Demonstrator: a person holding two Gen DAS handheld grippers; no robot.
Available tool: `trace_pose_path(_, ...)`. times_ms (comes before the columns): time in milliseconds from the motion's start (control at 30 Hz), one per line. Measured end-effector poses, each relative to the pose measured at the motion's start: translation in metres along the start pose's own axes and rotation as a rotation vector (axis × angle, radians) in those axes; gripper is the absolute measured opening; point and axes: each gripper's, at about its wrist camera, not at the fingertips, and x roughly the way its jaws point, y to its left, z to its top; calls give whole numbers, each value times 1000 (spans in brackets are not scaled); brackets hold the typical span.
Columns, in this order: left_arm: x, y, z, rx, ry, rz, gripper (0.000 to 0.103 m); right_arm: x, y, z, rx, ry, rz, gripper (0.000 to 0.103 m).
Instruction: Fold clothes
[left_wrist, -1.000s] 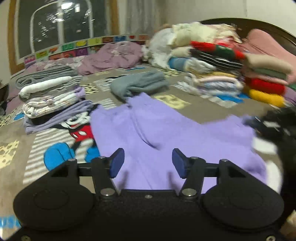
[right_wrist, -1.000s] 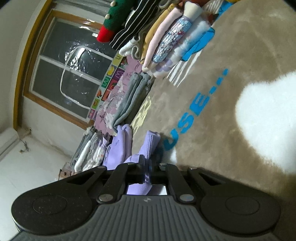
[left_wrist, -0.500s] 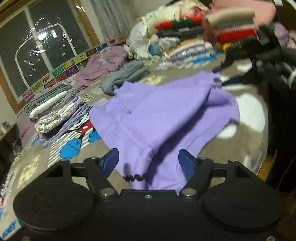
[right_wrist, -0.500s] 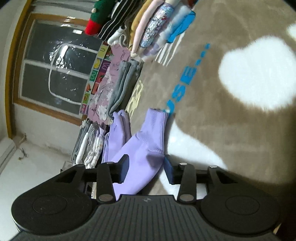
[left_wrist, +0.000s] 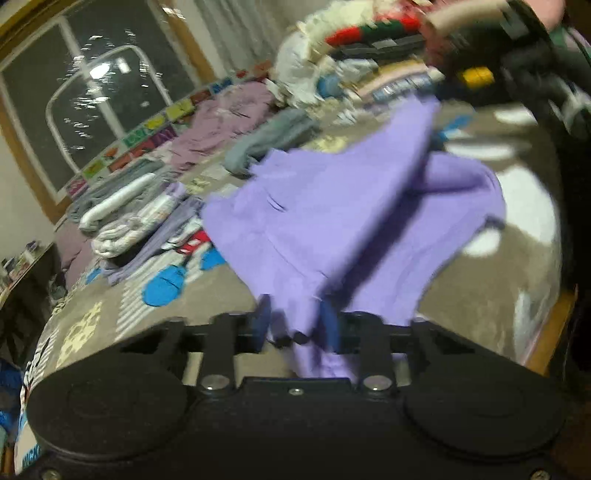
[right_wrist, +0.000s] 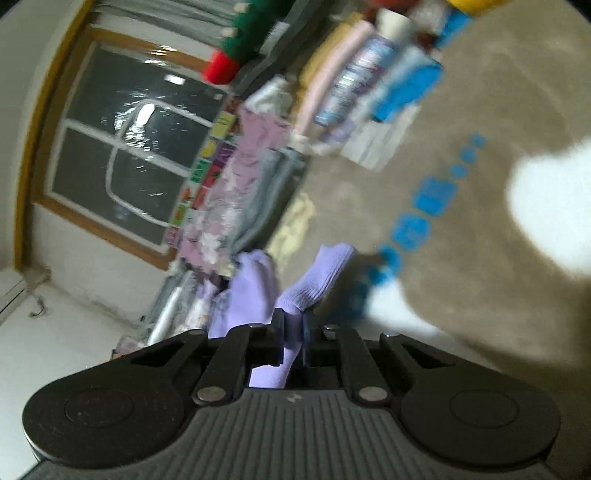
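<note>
A lilac sweatshirt (left_wrist: 332, 210) lies spread over the brown printed bedspread (left_wrist: 480, 295), partly lifted at its near edge. My left gripper (left_wrist: 295, 325) is shut on a bunch of its near hem, cloth hanging between the blue pads. In the right wrist view my right gripper (right_wrist: 293, 339) is shut on the ribbed cuff end of a lilac sleeve (right_wrist: 317, 280), which stretches away toward the rest of the sweatshirt (right_wrist: 251, 291). The other gripper, held by a gloved hand (left_wrist: 535, 70), shows blurred at the upper right of the left wrist view.
A stack of folded clothes (left_wrist: 125, 214) sits at the left, a grey garment (left_wrist: 273, 140) and pink bedding (left_wrist: 221, 125) behind. A tall pile of folded clothes (left_wrist: 369, 48) stands at the back right. The bed's wooden edge (left_wrist: 550, 332) runs at the right. A dark window (right_wrist: 129, 155) is behind.
Both grippers were open around the lilac cloth half a second ago; now each has shut on it. The left one has come closer and the hem is lifted.
</note>
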Motion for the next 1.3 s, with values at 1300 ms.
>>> trace_pose_path(1300,-4,31,-12,-234,-34,-289,42,12,90,24,-286,16,-15,10)
